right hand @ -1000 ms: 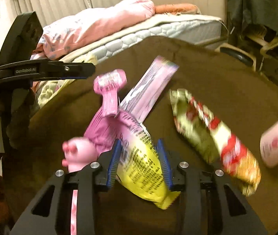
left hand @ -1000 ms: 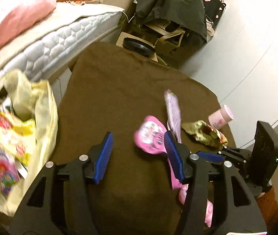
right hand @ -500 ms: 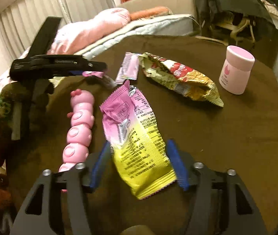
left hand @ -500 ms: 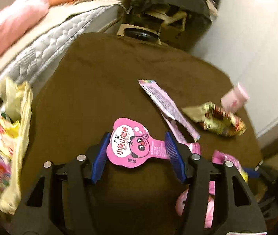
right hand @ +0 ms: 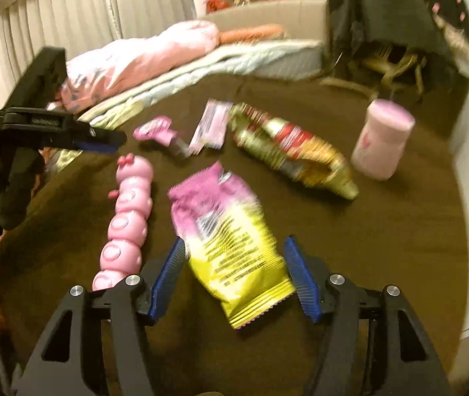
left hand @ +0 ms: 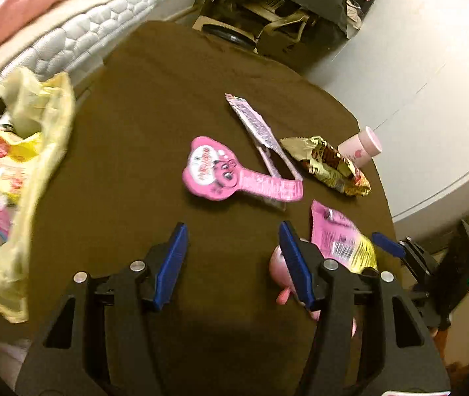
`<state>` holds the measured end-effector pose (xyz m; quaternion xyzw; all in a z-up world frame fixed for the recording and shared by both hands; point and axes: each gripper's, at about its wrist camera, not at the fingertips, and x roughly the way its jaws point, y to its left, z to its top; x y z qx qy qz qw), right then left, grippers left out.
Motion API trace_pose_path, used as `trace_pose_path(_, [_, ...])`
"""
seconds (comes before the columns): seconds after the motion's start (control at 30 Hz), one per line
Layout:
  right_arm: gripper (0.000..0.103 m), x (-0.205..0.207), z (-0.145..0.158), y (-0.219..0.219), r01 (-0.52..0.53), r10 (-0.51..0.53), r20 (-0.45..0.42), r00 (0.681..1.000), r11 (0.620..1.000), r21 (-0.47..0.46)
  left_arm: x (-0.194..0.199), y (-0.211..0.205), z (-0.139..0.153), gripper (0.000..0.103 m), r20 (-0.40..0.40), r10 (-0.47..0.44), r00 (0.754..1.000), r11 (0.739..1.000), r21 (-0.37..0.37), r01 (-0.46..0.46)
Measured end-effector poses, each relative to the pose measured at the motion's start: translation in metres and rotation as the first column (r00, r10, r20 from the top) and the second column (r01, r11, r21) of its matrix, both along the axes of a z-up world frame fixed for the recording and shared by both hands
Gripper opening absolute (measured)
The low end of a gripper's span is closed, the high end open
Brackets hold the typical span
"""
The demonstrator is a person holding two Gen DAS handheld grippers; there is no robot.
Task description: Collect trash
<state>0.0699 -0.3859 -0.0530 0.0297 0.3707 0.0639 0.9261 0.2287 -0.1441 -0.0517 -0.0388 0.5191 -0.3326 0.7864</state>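
Observation:
On the brown table (left hand: 155, 105) lie a pink panda-shaped wrapper (left hand: 214, 173), a long purple wrapper (left hand: 254, 122) and a gold snack wrapper (left hand: 330, 165). My left gripper (left hand: 233, 231) is open and empty, just short of the panda wrapper. A pink-and-yellow packet (right hand: 231, 247) lies flat on the table between the jaws of my right gripper (right hand: 234, 244), which is open, its pads clear of the packet. The yellow trash bag (left hand: 20, 165) with wrappers inside hangs at the table's left edge.
A pink caterpillar toy (right hand: 125, 221) lies left of the packet. A pink bottle (right hand: 383, 138) stands at the far right near the table's edge. A bed (left hand: 79, 43) with pink bedding is beyond the bag, and a chair draped in dark cloth (left hand: 287, 6) behind the table.
My right gripper opened and let go of the pink-and-yellow packet, which now lies on the table. My left gripper drew back, so the panda wrapper is ahead of its jaws instead of between them.

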Motion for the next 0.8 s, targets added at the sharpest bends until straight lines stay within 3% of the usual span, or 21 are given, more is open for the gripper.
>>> trace_pose_path(0.17, [0.059, -0.01, 0.011, -0.008, 0.041, -0.041, 0.046, 0.998, 0.999, -0.014, 0.03, -0.027, -0.005, 0.054, 0.01, 0.075, 0.997, 0.997, -0.026, -0.075])
trace_pose_path(0.27, [0.059, -0.012, 0.008, -0.014, 0.064, -0.063, 0.032, 0.998, 0.998, -0.026, 0.043, -0.048, -0.002, 0.055, 0.062, 0.076, 0.995, 0.997, 0.022, -0.077])
trace_pose_path(0.47, [0.059, -0.015, 0.002, -0.022, 0.064, -0.064, 0.025, 0.998, 0.998, -0.012, 0.044, -0.084, -0.002, 0.055, 0.183, -0.038, 0.982, 0.976, 0.216, -0.002])
trace_pose_path(0.67, [0.059, -0.013, 0.0, -0.018, 0.036, -0.035, 0.026, 0.999, 0.999, -0.022, 0.031, -0.078, -0.005, 0.055, 0.225, -0.115, 0.967, 0.961, 0.271, 0.051])
trace_pose_path(0.8, [0.059, -0.006, 0.001, -0.013, 0.002, -0.001, 0.02, 1.0, 1.0, -0.027, 0.021, -0.065, -0.005, 0.048, 0.228, -0.176, 0.958, 0.949, 0.297, 0.104])
